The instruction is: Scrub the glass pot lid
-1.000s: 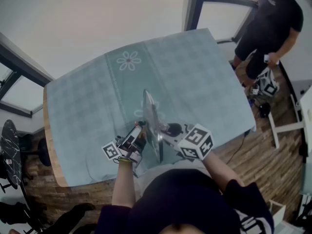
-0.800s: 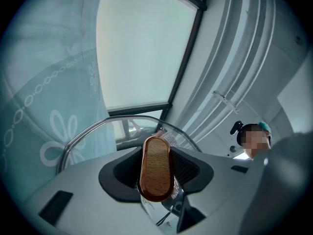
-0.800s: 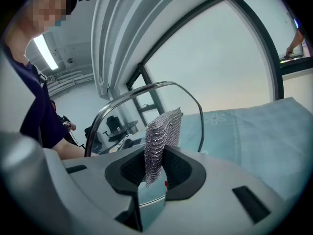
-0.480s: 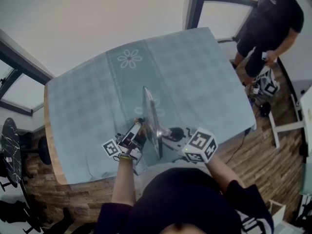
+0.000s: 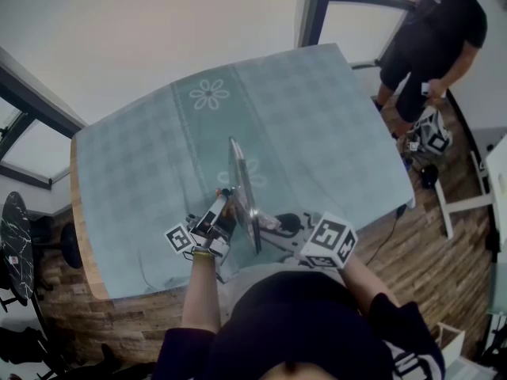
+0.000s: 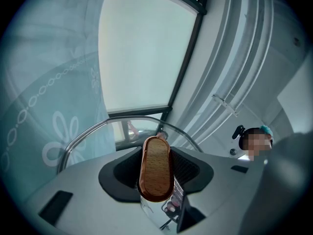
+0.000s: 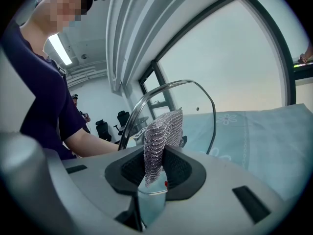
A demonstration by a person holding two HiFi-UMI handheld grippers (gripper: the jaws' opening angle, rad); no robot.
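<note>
Closest to me, my left gripper (image 6: pixel 156 177) has its jaws clamped on the wooden knob (image 6: pixel 155 155) of the glass pot lid (image 5: pixel 242 188). Grabbing it by the knob lets me stand the lid up on edge, so the whole glass face is turned toward my other hand instead of lying flat. I can't tell whether its lower rim touches the tabletop (image 5: pixel 317 109) or hangs just above it.

My right gripper (image 7: pixel 155 169) sits on the other side of the lid, jaws pinching a folded metal mesh scrub cloth (image 7: pixel 164 131). The cloth sticks up past the jaw tips, so the mesh can meet the glass before any hard plastic does. It's just beside the glass, near the rim; whether it's actually pressing on it, I can't say from here.

My read: this is mid-scrub, one side bracing, the other side wiping. The thing to watch is pushing too hard and twisting the lid around the knob.

Below and beyond is the teal flowered cloth covering the tabletop, nothing else on it. Well past the far corner, another person (image 5: pixel 436 38) stands on the wood floor by the window.
</note>
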